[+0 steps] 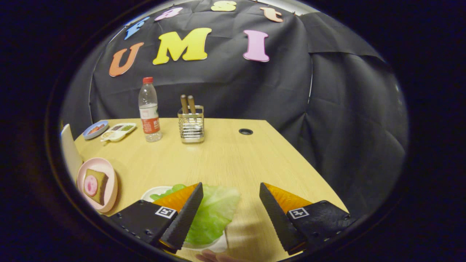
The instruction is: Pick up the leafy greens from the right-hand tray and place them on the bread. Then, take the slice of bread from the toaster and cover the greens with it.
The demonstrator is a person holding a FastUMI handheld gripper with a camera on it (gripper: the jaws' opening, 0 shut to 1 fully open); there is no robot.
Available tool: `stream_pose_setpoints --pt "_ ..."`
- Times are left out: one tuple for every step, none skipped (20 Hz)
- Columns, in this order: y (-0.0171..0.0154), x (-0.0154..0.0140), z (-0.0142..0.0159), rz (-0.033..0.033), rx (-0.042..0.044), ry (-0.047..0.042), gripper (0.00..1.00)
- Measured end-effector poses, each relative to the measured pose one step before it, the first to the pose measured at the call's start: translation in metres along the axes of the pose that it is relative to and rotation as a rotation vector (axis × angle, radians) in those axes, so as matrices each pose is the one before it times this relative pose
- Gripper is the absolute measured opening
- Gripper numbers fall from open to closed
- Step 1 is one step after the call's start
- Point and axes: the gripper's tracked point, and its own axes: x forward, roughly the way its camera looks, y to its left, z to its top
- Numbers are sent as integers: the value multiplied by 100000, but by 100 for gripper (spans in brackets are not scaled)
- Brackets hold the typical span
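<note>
Backdrop: black cloth wall [225,83] behind a light wood worktop [225,160], which has a small round dark hole [245,131] near its far edge.
Far left: a pale upright thing [70,153] is cut off at the side, can't tell what it is.
Left plate: pink plate [97,183] with a slice of bread [95,186] and a pink round slice [90,185] on top of it.
Back left: small blue dish [95,129] and a divided tray [118,131] beside it, contents too small to make out.
Bottle: clear bottle with red cap [149,109], standing upright.
Holder: wire holder [191,123] right of the bottle, two wooden handles [188,104] sticking up; the rest of them is hidden inside.
Leafy greens: leafy greens [214,214] sit in a white tray [156,193], partly hidden behind the left finger and reaching into the gap.
Gripper: gripper [230,191] is spread wide, fingers apart, nothing pinched.
Bottom: something pale [214,257] peeks in below the greens, mostly cut off, hard to say what it is.
</note>
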Motion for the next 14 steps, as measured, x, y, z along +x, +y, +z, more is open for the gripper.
stream_pose_setpoints --pt "-65 461 -464 -203 98 1937 96" --pt "-72 257 -399 183 50 1298 96" --pt "18 182 -240 335 -361 1208 96" --pt "-85 205 -297 -304 -753 911 96" --pt "-4 23 1 -252 -758 13 96" --pt "41 114 13 -411 -1031 -429 97" --pt "87 153 -36 -605 -869 256 97" --pt "195 65 -169 -285 -930 743 96" --pt "71 -31 28 -841 -1103 28 94" --pt "118 -76 83 -797 -1703 -452 91" --pt "-340 107 -100 -3324 -2315 150 79" --pt "-184 20 26 -2296 -2105 -45 67" --pt "95 15 -30 -746 -594 580 55" --pt "201 -145 98 502 242 -549 44"
